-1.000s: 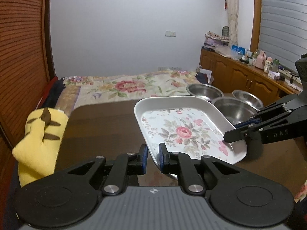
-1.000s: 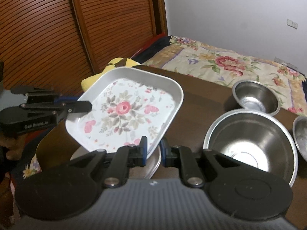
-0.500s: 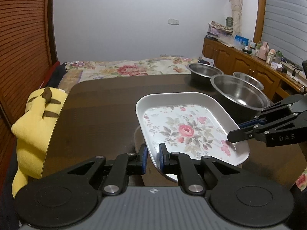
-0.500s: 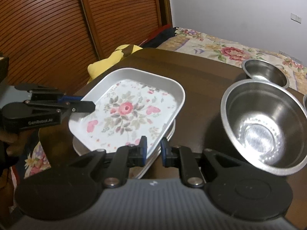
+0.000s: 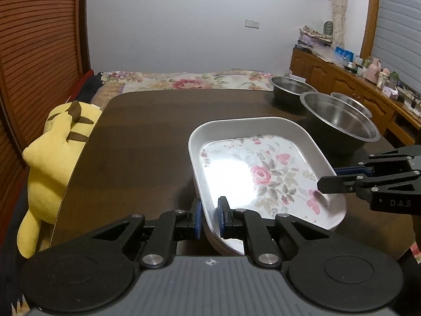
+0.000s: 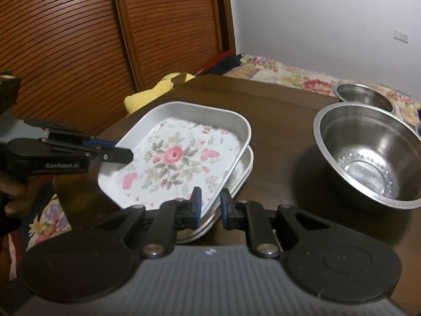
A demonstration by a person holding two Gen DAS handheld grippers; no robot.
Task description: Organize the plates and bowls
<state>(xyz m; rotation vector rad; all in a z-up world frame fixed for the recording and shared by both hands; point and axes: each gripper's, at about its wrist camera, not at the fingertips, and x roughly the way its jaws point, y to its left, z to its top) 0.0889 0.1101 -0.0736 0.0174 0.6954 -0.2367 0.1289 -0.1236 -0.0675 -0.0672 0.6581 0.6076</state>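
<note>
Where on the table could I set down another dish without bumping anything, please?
The widest bare patch of table lies between the floral plate and the left edge by the yellow plush, reaching to the far edge. It is crowded on the right, where three steel bowls cluster, and at the plate, gripped by both grippers.

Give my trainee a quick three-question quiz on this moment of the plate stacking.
1. True or false: both grippers grip the floral plate.
2. What lies directly under the floral plate: A) a steel bowl, B) another plate, C) the yellow plush?
3. How many steel bowls show in the left wrist view?

Key:
1. True: the left gripper and the right gripper each clamp its rim.
2. B
3. Three: the large bowl and two smaller ones.
</note>
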